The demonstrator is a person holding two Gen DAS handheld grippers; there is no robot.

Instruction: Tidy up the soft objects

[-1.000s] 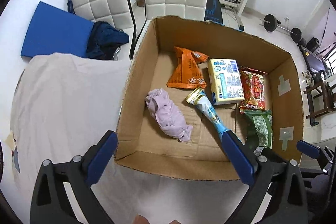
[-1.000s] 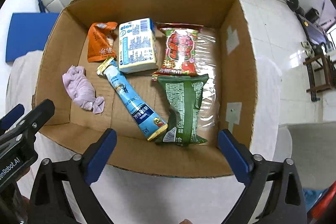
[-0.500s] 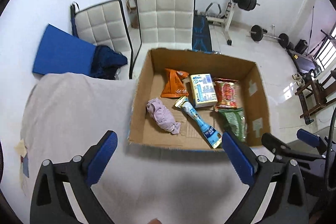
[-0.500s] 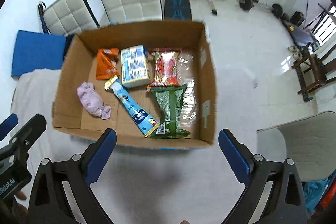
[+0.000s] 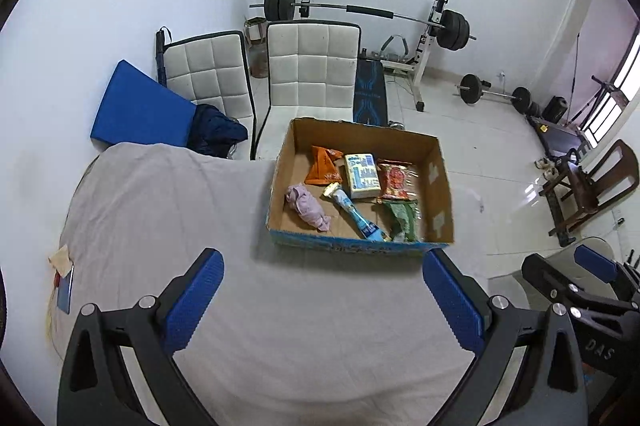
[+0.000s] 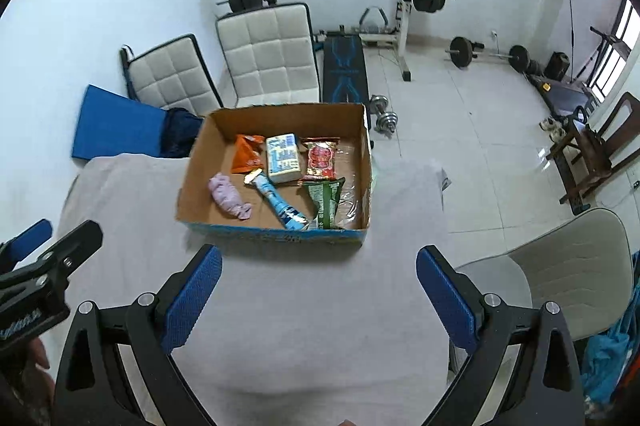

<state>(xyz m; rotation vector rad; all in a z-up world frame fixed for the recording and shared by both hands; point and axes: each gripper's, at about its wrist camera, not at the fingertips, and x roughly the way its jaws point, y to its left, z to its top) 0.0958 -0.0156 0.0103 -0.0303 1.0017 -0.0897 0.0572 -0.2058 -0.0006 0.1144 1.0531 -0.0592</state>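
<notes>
I have both grippers held above the cloth-covered counter point(image 5: 168, 210), well short of the cardboard box point(image 5: 443, 186). My left gripper point(image 5: 322, 290) has its blue pads spread wide with nothing between them, and my right gripper point(image 6: 319, 286) is the same, wide apart and empty.

The soft things all lie inside the box. A lilac crumpled cloth point(image 5: 307, 207) sits near the left wall, its long axis running from far-left to near-right. Beside it a light-blue tube-shaped packet point(image 5: 354, 212) lies on the same diagonal, its pale crimped end toward the far side and its other end close to the near wall. An orange snack pouch point(image 5: 323, 166) sits at the far left, and a white-and-blue pack point(image 5: 362, 175) lies just right of it, long axis pointing away from me. Its printing is too small for me to read. A red snack bag point(image 5: 395, 179) lies to the right of that, and a green packet point(image 5: 404, 220) sits nearer to me, running near to far.

In the left wrist view I can read "DAS" point(image 5: 598, 349) on the black body of the other gripper at the right edge. Lettering on the black body at the left edge of the right wrist view is blurred beyond reading.
</notes>
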